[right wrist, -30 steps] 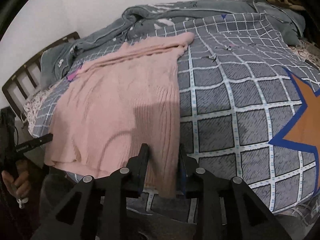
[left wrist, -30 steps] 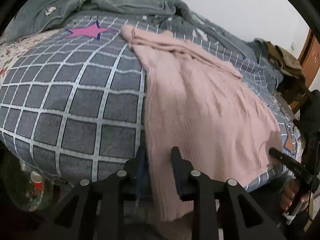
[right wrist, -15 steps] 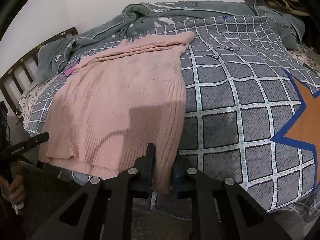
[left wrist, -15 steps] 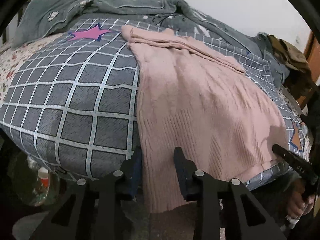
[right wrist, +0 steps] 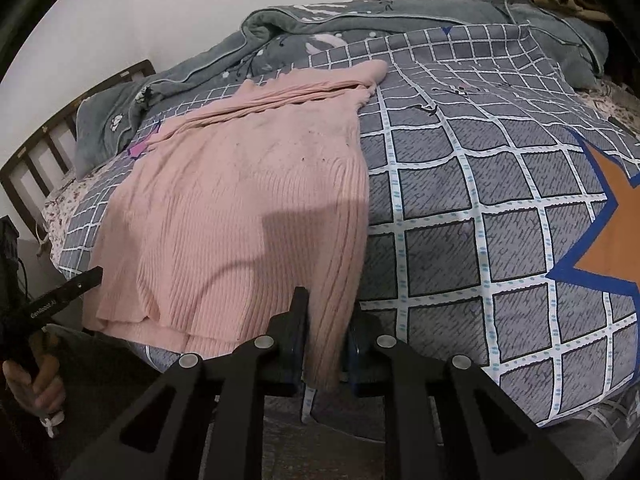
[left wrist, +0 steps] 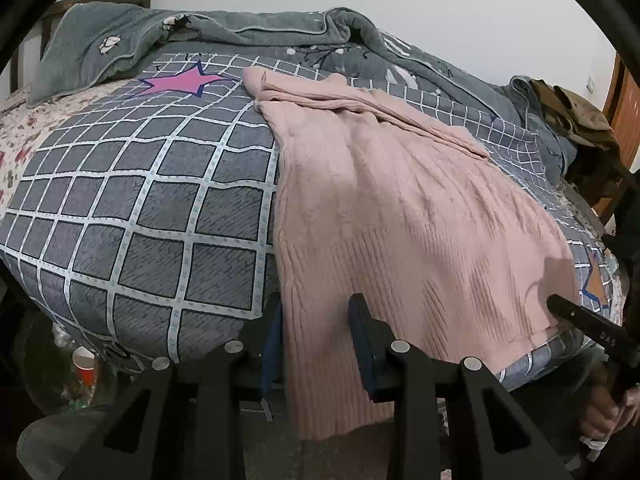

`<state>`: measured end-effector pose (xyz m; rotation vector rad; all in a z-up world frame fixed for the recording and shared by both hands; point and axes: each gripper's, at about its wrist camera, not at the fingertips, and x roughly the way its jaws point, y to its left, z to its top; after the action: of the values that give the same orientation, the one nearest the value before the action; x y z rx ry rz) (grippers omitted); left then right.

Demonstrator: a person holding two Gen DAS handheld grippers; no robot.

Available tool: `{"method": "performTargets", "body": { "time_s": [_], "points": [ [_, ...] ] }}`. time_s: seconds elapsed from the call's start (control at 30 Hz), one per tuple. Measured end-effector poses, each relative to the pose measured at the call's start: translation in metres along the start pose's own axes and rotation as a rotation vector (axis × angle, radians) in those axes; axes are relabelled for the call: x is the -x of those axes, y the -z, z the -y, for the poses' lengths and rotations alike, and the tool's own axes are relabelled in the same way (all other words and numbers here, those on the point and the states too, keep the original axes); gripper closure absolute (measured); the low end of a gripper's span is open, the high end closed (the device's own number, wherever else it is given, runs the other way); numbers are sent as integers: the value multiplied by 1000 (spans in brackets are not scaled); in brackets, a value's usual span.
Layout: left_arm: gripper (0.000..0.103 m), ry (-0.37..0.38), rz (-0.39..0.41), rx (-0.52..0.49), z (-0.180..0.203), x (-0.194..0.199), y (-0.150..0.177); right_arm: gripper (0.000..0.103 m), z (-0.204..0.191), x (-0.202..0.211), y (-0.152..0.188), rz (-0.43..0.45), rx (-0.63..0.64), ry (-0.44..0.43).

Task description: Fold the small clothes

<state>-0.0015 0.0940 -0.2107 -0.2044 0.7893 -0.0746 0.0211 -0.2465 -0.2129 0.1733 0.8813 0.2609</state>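
A pink ribbed sweater (left wrist: 400, 220) (right wrist: 240, 200) lies flat on the grey checked bed cover (left wrist: 140, 220) (right wrist: 480, 200), its hem hanging over the near edge of the bed. My left gripper (left wrist: 316, 320) is shut on the hem's left corner, and the fabric fills the gap between its pads. My right gripper (right wrist: 326, 316) pinches the hem's right edge, and its jaws are opening slightly with the fabric still between them. Each view shows the other gripper's finger at the far hem corner (left wrist: 580, 320) (right wrist: 72, 292).
A crumpled grey blanket (left wrist: 240, 28) (right wrist: 400, 12) runs along the far side by the wall. Olive-brown clothes (left wrist: 580, 112) are piled at one end, and a dark slatted headboard (right wrist: 40, 152) stands at the other. A red cup (left wrist: 84, 364) sits on the floor below the bed's edge.
The right gripper's jaws have narrowed onto the sweater's right hem edge. The left gripper keeps the same hold on the left corner, and its view has tilted slightly.
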Motion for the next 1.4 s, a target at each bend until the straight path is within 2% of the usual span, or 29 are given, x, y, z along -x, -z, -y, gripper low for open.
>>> {"method": "performTargets", "body": {
  "time_s": [0.17, 0.33, 0.4, 0.53, 0.6, 0.67, 0.73, 0.77, 0.83, 1.0, 1.07, 1.13, 1.27, 1.4],
  "points": [
    [67, 25, 9, 20, -3, 1, 0, 85, -3, 1, 0, 4, -9, 19],
    [59, 98, -3, 39, -7, 4, 3, 82, -7, 2, 4, 23, 20, 20],
    [58, 134, -10, 48, -8, 5, 4, 80, -8, 3, 4, 26, 25, 18],
    [59, 156, -7, 55, -9, 6, 6, 80, -8, 1, 3, 32, 26, 14],
    [61, 153, 3, 56, -9, 6, 7, 80, -9, 1, 3, 34, 27, 12],
    [85, 160, -1, 59, -9, 5, 8, 80, -9, 1, 4, 36, 27, 11],
    [92, 159, 6, 72, -11, 4, 6, 85, -10, 1, 4, 44, 24, 16],
    [92, 177, 3, 88, -13, 4, 6, 92, -10, 2, 4, 52, 23, 17],
    [92, 225, 1, 122, -18, 4, 5, 93, -10, 3, 5, 58, 27, 18],
    [90, 282, -37, 130, -17, 1, 7, 91, -7, 4, 5, 48, 13, -8],
    [79, 298, -46, 126, -17, 1, 7, 89, -4, 3, 5, 33, -5, -22],
    [73, 315, -46, 119, -15, 3, 8, 88, -1, 2, 4, 25, -19, -39],
    [73, 285, -34, 84, -9, 6, 10, 83, -2, 4, 6, 16, -9, -61],
    [76, 255, -24, 65, -7, 8, 12, 83, -3, 4, 8, 14, 6, -57]
  ]
}}
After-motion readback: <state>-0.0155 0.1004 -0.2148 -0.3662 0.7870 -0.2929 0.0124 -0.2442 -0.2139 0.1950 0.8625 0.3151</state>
